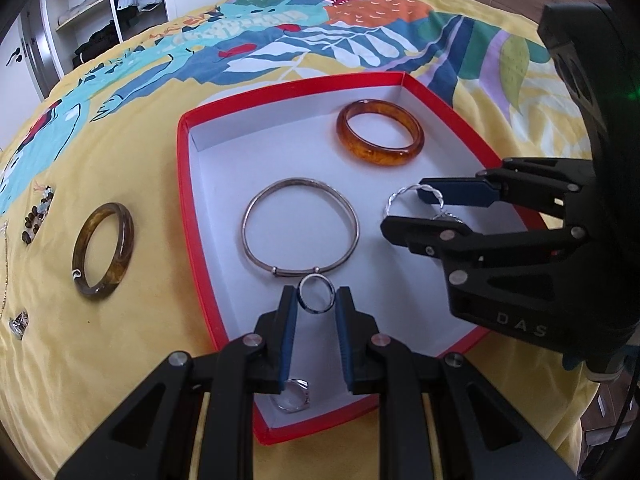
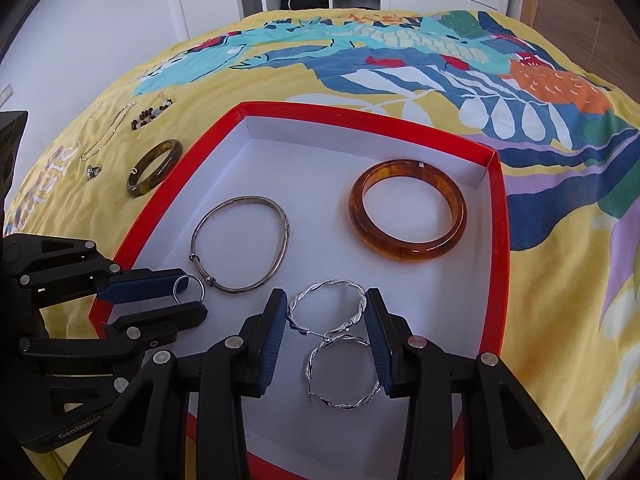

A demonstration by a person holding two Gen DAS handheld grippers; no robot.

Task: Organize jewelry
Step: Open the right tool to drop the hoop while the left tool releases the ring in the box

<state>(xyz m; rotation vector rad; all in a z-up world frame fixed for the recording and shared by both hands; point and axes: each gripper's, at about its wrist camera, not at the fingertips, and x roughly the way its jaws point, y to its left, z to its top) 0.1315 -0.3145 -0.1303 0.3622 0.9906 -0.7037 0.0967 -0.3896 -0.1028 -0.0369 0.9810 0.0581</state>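
The left tool (image 1: pixel 317 300) pinched a small silver ring (image 1: pixel 317 293) over the red box (image 1: pixel 188 216) on the bed (image 1: pixel 132 360). The right tool (image 2: pixel 326 312) squeezed a twisted silver hoop (image 2: pixel 327 307), whose twin (image 2: pixel 344 372) lay just below. Inside the box sat the amber bangle (image 2: pixel 408 210) and thin silver bangle (image 2: pixel 240 244); the olive bangle (image 1: pixel 103 251) waited outside, on the bedspread.
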